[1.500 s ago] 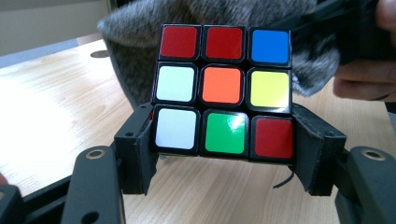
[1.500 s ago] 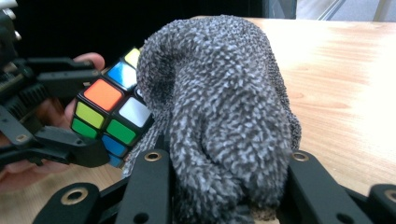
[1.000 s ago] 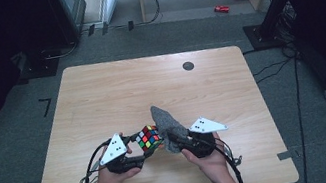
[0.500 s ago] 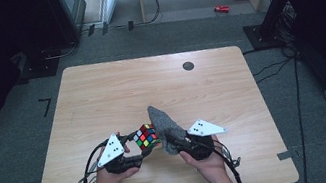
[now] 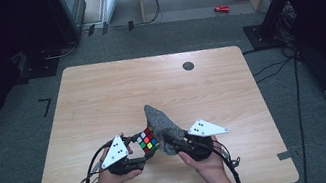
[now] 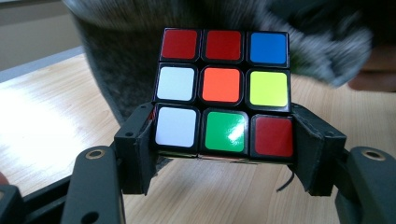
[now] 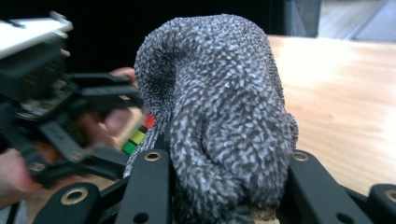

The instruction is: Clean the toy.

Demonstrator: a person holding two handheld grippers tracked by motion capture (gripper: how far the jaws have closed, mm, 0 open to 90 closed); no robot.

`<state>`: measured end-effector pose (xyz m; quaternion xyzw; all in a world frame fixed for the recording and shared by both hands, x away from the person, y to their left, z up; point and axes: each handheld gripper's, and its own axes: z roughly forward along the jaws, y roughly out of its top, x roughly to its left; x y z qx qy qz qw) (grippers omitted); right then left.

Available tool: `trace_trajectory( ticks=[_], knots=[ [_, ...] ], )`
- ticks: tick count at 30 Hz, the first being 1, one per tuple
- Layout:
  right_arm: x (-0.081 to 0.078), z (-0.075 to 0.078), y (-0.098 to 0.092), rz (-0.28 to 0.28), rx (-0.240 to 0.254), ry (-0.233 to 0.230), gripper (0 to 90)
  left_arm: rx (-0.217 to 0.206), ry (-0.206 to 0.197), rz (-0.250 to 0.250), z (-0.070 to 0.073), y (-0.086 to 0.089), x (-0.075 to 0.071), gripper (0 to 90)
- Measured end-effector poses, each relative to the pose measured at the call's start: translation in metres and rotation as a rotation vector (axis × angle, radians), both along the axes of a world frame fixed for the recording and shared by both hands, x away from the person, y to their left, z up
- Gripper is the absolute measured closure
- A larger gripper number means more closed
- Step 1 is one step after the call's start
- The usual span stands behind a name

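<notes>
While the left gripper (image 5: pixel 137 153) squeezed the puzzle cube (image 5: pixel 148 140) still, the right gripper (image 5: pixel 173 144), at its 3 o'clock, pinched a grey cloth (image 5: pixel 162 124) to wipe it.

We see the left gripper (image 6: pixel 223 154) clamping a colour cube (image 6: pixel 223 91) by its bottom row, grey cloth (image 6: pixel 107 60) behind it, above the table (image 6: pixel 51 126).

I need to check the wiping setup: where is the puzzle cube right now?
In the high view the puzzle cube sits near the table's front edge, clamped in the left gripper, with the grey cloth against its right side.
</notes>
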<state>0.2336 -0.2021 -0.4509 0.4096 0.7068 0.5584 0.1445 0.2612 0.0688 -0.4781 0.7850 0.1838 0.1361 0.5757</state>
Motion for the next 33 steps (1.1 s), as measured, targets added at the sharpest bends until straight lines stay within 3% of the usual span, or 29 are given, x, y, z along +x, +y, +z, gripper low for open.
trace_trajectory(
  ticks=[2, 5, 8, 12, 15, 17, 20, 23, 26, 29, 33],
  knots=[
    [0.003, -0.004, -0.003, -0.026, -0.032, 0.009, 67.2, -0.03, 0.014, 0.004, 0.001, 0.003, 0.002, 34.2],
    [0.003, 0.001, -0.009, -0.044, -0.002, 0.01, 67.2, -0.02, 0.021, 0.011, 0.001, 0.004, 0.004, 34.2],
    [-0.003, 0.012, -0.006, -0.018, 0.015, -0.032, 67.1, 0.012, 0.02, 0.005, -0.002, -0.001, 0.003, 34.2],
    [-0.008, 0.016, 0.004, 0.026, 0.007, -0.051, 67.1, -0.018, 0.018, -0.011, 0.0, -0.003, 0.0, 34.2],
    [-0.003, 0.006, 0.003, 0.014, 0.039, -0.006, 67.1, -0.028, 0.031, -0.003, 0.0, 0.001, 0.002, 34.2],
    [0.0, 0.0, 0.001, -0.008, 0.007, 0.009, 67.1, -0.049, 0.036, 0.006, 0.001, 0.006, 0.003, 34.2],
    [0.004, -0.003, -0.004, -0.028, 0.009, 0.044, 67.1, -0.062, 0.034, 0.01, 0.002, 0.007, 0.004, 34.2],
    [0.002, 0.004, -0.006, -0.035, 0.024, 0.023, 67.1, -0.022, 0.028, 0.015, 0.0, 0.003, 0.004, 34.2],
    [-0.005, 0.015, -0.001, -0.001, 0.032, -0.027, 67.1, -0.001, 0.037, -0.004, -0.003, -0.001, 0.004, 34.2],
    [-0.011, 0.018, 0.007, 0.011, -0.005, -0.059, 67.0, -0.028, 0.041, -0.013, -0.002, -0.002, 0.003, 34.2],
    [-0.007, 0.01, 0.007, -0.001, 0.001, -0.032, 67.1, -0.059, 0.044, -0.007, 0.001, 0.005, 0.003, 34.2]
  ],
)
